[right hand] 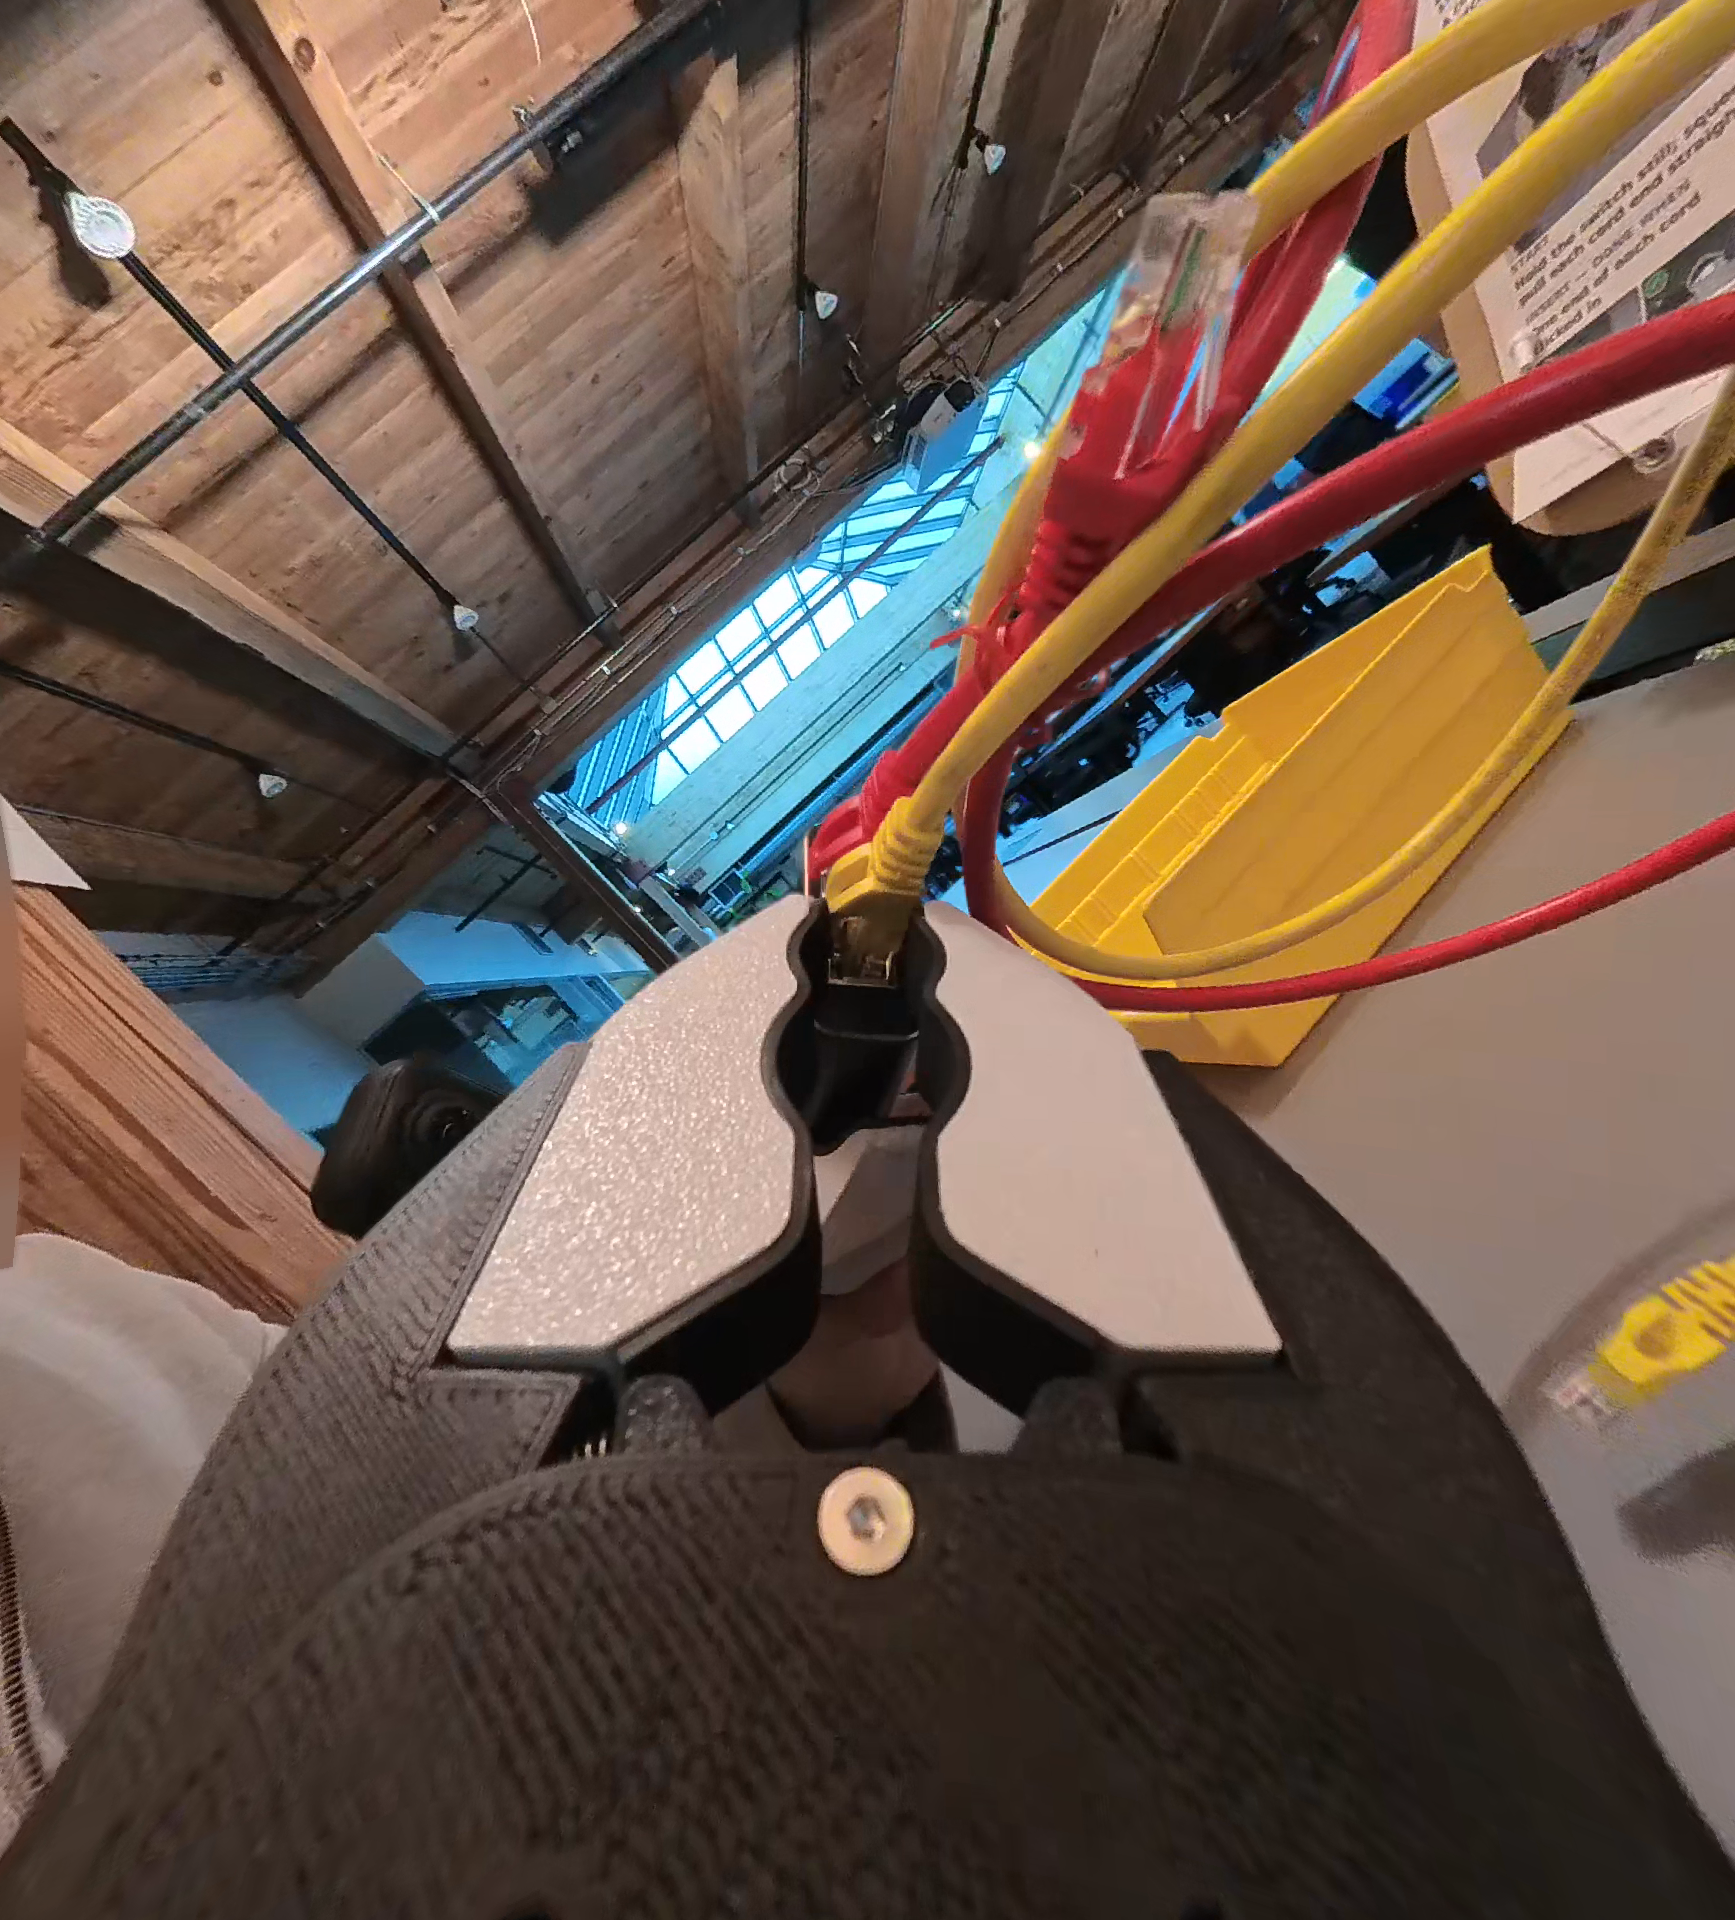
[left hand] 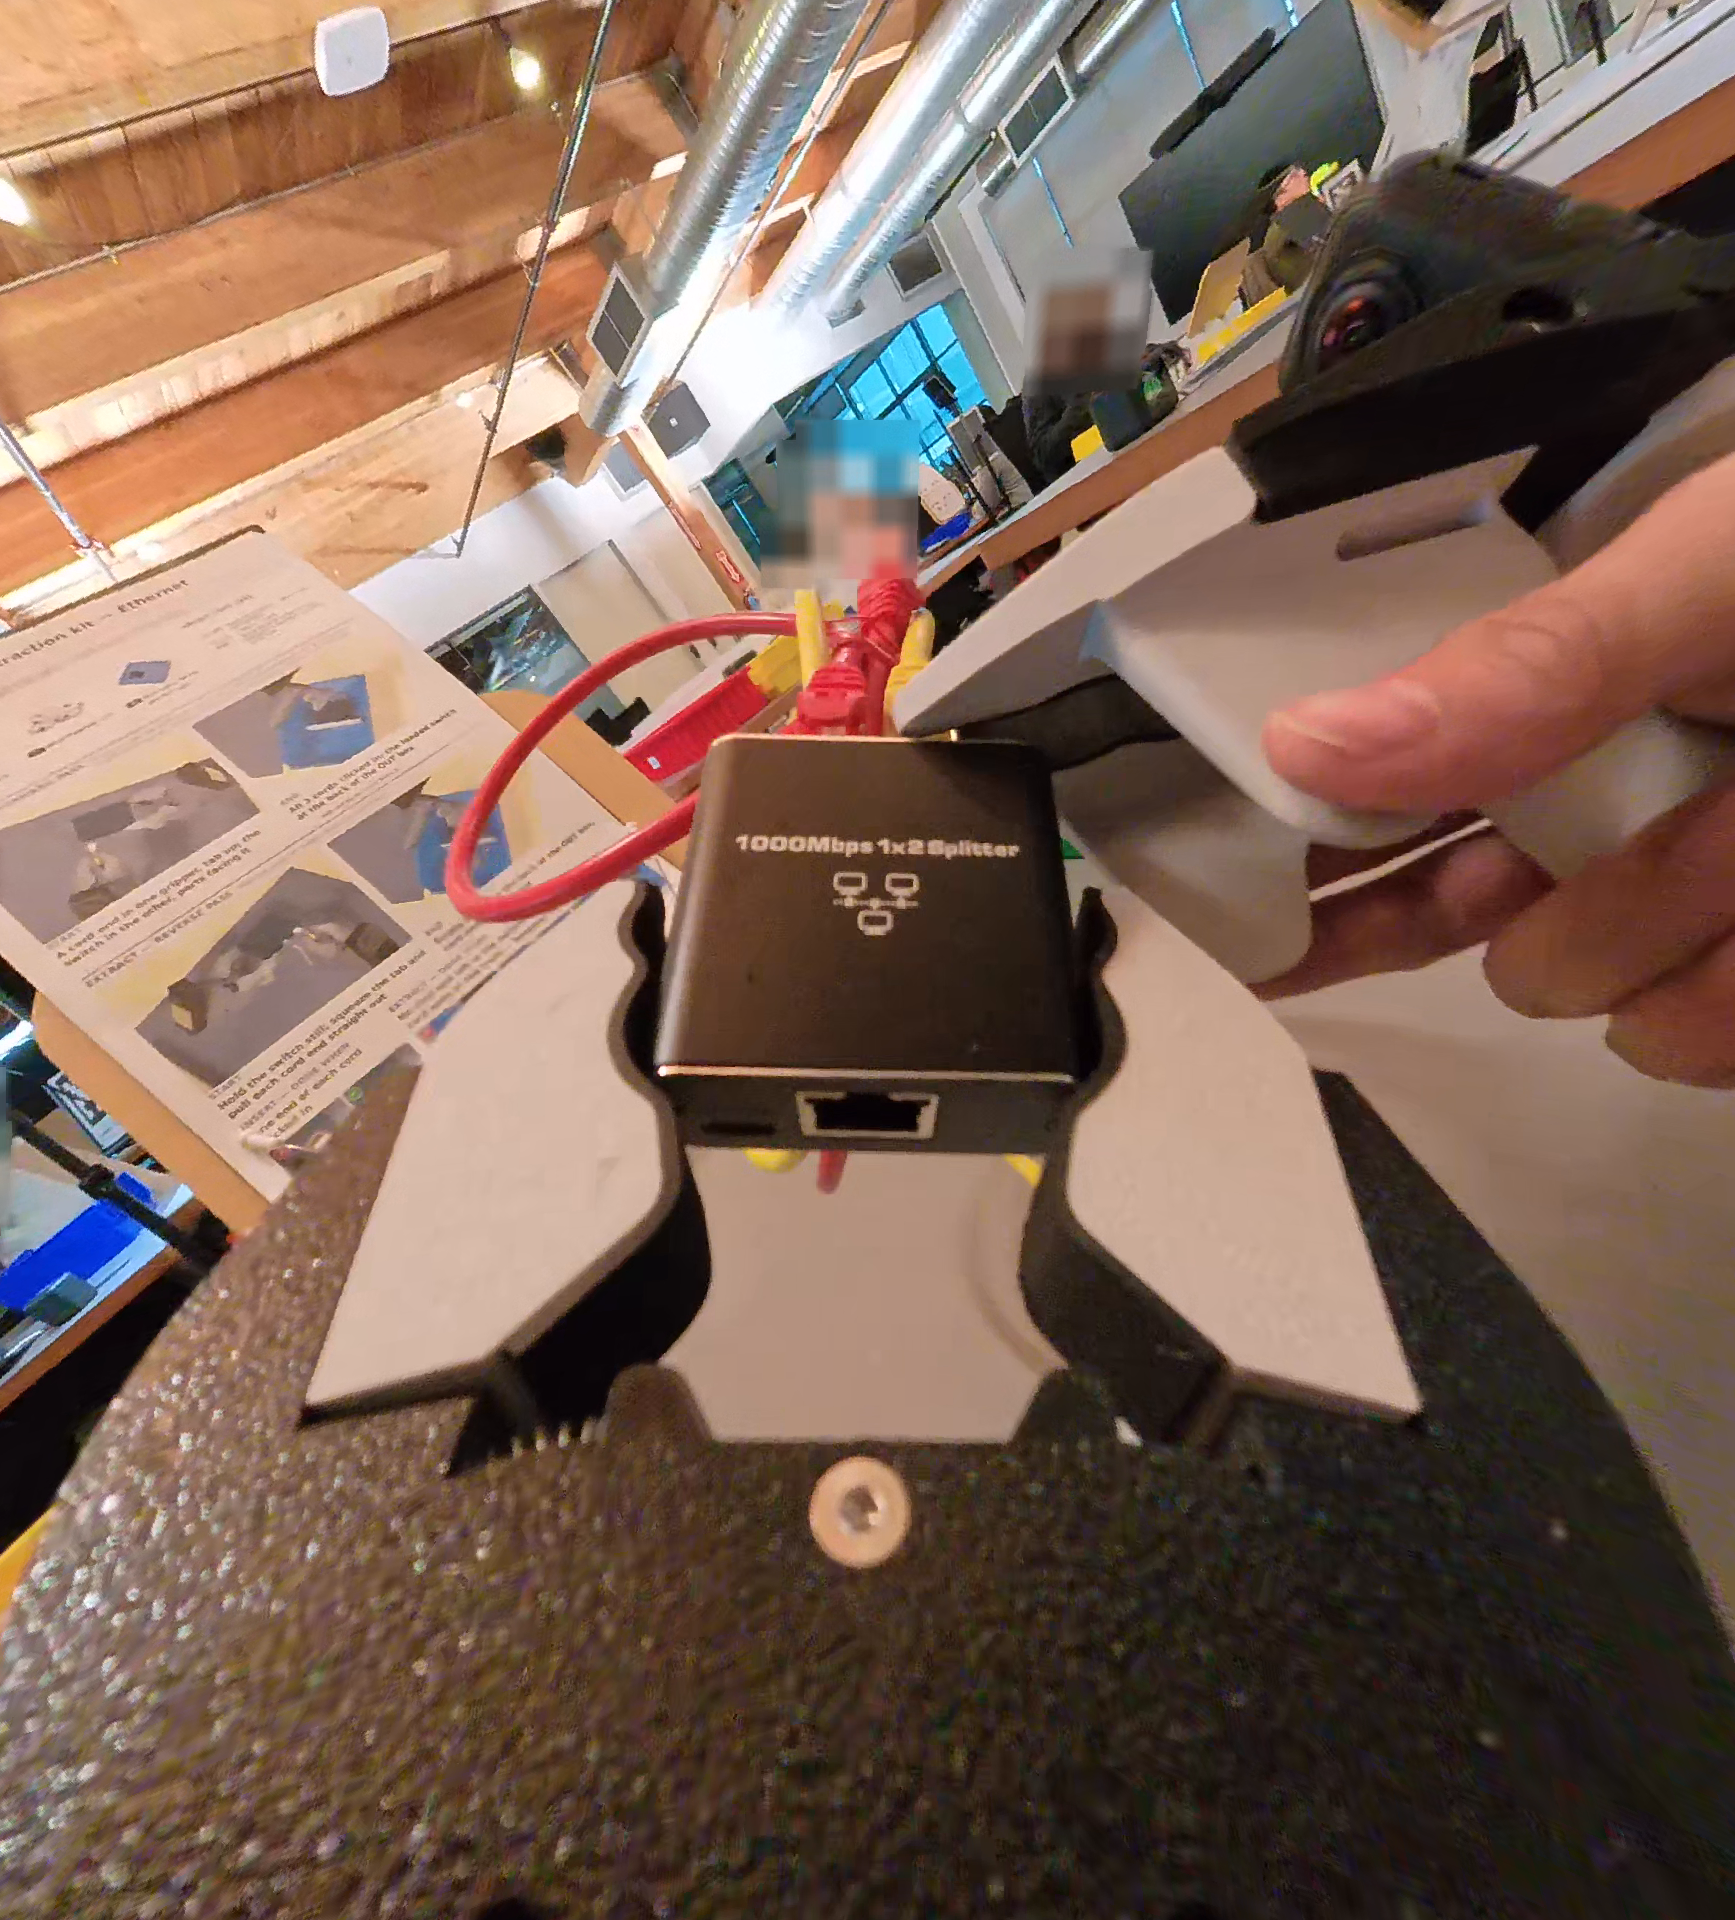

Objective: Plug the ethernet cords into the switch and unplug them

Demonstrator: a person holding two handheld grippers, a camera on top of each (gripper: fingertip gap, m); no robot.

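Observation:
My left gripper (left hand: 873,914) is shut on the black switch (left hand: 873,966), holding it by its two sides above the table. An empty port (left hand: 868,1114) faces the camera. Red cords (left hand: 847,675) and yellow cords (left hand: 809,623) enter the switch's far end. My right gripper (left hand: 930,717), held by a hand (left hand: 1569,831), reaches that far end from the right. In the right wrist view the right gripper (right hand: 865,920) is shut on a yellow cord's plug (right hand: 878,883) seated in the switch (right hand: 858,1049). A red plug (right hand: 842,821) sits next to it.
Free cord ends hang above: a clear-tipped yellow one (right hand: 1185,270) and a red one (right hand: 1102,436). Another yellow plug (right hand: 1673,1335) lies on the grey table (right hand: 1465,1091). A yellow bin (right hand: 1310,831) stands behind the cords. An instruction sheet (left hand: 177,790) leans at the left.

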